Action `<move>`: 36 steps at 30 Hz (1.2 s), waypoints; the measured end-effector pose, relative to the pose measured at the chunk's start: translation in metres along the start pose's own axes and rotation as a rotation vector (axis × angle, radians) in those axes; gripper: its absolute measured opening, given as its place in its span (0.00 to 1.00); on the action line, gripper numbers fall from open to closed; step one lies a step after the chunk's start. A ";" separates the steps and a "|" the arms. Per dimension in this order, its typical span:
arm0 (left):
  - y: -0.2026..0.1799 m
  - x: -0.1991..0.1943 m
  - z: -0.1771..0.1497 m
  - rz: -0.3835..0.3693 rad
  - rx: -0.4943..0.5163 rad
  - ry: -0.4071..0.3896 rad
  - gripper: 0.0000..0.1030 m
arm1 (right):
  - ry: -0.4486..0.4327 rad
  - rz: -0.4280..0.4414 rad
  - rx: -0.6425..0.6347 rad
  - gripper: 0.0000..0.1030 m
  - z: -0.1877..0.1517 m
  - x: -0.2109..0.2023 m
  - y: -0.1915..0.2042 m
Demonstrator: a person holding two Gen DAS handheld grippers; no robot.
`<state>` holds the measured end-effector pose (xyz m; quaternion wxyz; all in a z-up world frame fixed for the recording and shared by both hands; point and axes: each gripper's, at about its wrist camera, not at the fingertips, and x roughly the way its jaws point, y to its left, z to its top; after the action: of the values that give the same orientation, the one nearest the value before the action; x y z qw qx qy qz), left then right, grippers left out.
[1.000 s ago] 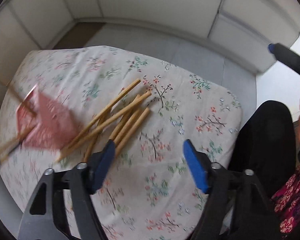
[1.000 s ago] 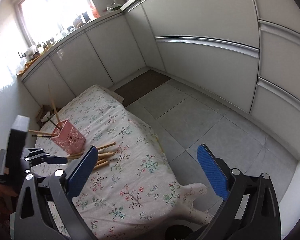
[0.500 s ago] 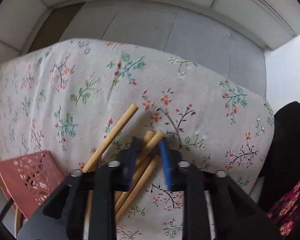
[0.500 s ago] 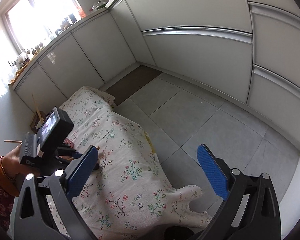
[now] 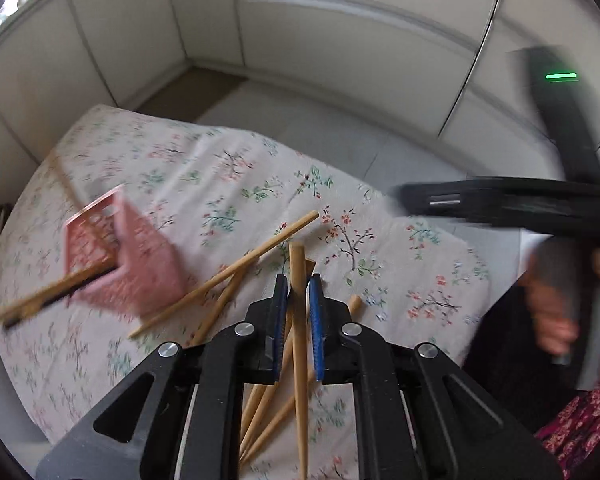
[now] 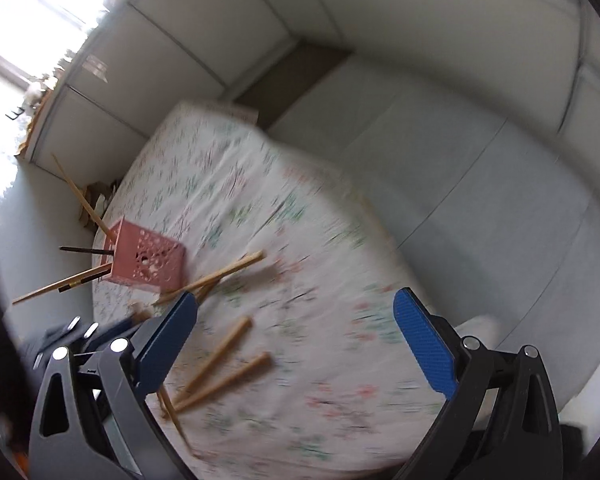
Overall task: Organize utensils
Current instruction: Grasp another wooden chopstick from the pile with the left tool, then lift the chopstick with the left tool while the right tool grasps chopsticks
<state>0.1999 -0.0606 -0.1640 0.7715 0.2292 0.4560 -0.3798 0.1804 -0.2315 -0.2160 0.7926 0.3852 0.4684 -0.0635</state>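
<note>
My left hand-held gripper (image 5: 299, 296) has just been closing, and its blue pads (image 5: 315, 320) are now clenched on one wooden chopstick (image 5: 299, 312), which runs between the jaws and sticks out past the tips. Below and around it, more loose chopsticks (image 5: 228, 276) lie scattered and crossing one another on the floral cloth (image 5: 228, 184) that covers the counter. My right hand-held gripper (image 6: 296, 320) is released, its jaws spread wide with nothing between them, poised over the same cloth; two loose sticks (image 6: 220, 356) lie just ahead of its left pad. In the left wrist view my right hand (image 5: 556, 300) shows at the right edge, blurred, wrapped around the dark handle of that tool. Farther off, toward the left side of the counter, sits the pink perforated holder (image 6: 148, 260), with several chopsticks already in it, leaning out at angles. Beyond the counter are the grey tiled floor (image 6: 440, 168) and pale cabinet doors (image 5: 340, 32).
</note>
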 end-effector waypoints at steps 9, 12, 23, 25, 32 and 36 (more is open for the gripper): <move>0.001 -0.013 -0.024 -0.035 -0.110 -0.099 0.09 | 0.031 0.001 0.104 0.87 -0.007 0.036 0.010; 0.004 -0.013 -0.019 -0.073 -0.144 -0.147 0.09 | 0.017 0.003 0.126 0.87 -0.002 0.029 0.002; -0.003 -0.002 -0.006 -0.129 -0.178 -0.130 0.02 | 0.013 0.028 0.096 0.88 -0.003 -0.004 -0.028; -0.006 0.009 -0.009 -0.119 -0.148 -0.028 0.02 | 0.022 0.031 0.092 0.88 -0.007 -0.006 -0.031; -0.070 0.056 -0.031 -0.156 0.023 0.282 0.43 | -0.017 0.050 0.172 0.88 -0.017 -0.027 -0.065; -0.088 0.077 -0.023 -0.148 0.035 0.310 0.43 | -0.053 0.016 0.182 0.88 -0.016 -0.046 -0.086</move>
<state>0.1407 -0.1274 -0.2434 0.6576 0.2644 0.5785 -0.4037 0.1046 -0.2928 -0.2311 0.7668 0.4575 0.4366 -0.1095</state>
